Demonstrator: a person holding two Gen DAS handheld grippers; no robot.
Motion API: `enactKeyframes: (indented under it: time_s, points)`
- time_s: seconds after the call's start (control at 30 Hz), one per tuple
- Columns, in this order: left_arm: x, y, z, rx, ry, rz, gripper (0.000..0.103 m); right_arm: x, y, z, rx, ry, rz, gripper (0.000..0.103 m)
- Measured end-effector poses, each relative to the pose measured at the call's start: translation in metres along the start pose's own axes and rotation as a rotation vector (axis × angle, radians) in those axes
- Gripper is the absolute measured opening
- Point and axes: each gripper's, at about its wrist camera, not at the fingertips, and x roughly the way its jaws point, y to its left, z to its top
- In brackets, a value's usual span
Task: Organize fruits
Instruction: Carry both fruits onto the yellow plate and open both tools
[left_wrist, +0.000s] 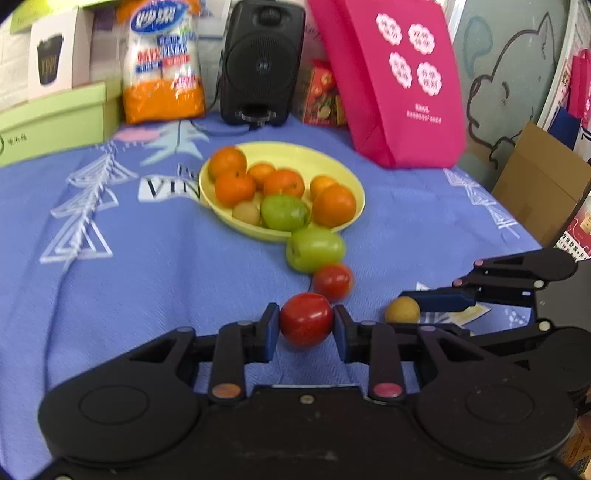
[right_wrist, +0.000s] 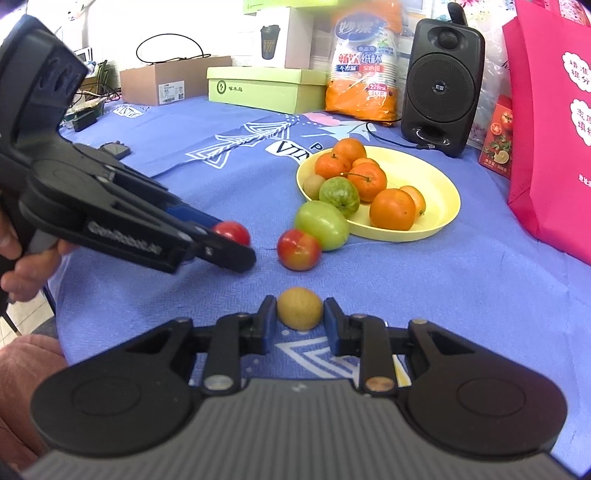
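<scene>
My left gripper (left_wrist: 306, 325) is shut on a red fruit (left_wrist: 306, 319) just above the blue cloth; it also shows in the right wrist view (right_wrist: 232, 232). My right gripper (right_wrist: 300, 317) has its fingers on both sides of a small yellow-brown fruit (right_wrist: 300, 308), touching or nearly so; that fruit shows in the left wrist view (left_wrist: 402, 311) too. A second red fruit (right_wrist: 298, 249) and a green fruit (right_wrist: 322, 225) lie on the cloth in front of the yellow plate (right_wrist: 439, 192), which holds several oranges, a green fruit and a small brown one.
A black speaker (right_wrist: 441, 81), a bag of paper cups (right_wrist: 364, 62), green and cardboard boxes and a pink bag (right_wrist: 546, 122) line the back and right of the table. A cable runs from the speaker. The table edge is near on the left.
</scene>
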Motion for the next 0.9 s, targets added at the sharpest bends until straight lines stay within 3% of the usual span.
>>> enactKeyframes:
  time_s: [0.17,0.43,0.67,0.9]
  points:
    - [-0.009,0.001,0.021,0.04,-0.04,0.012,0.03,-0.007,-0.012,0.008,0.004,-0.027,-0.017,0.027]
    - [0.015,-0.002,0.066,0.074,-0.064,0.022,0.03,-0.003,-0.042,0.037,-0.014,-0.072,-0.081,0.027]
    - [0.052,-0.004,0.113,0.08,-0.081,0.023,0.03,0.011,-0.072,0.073,-0.018,-0.118,-0.122,0.027]
    - [0.106,0.006,0.138,0.024,-0.043,0.027,0.03,0.046,-0.094,0.089,0.086,-0.121,-0.174,0.027]
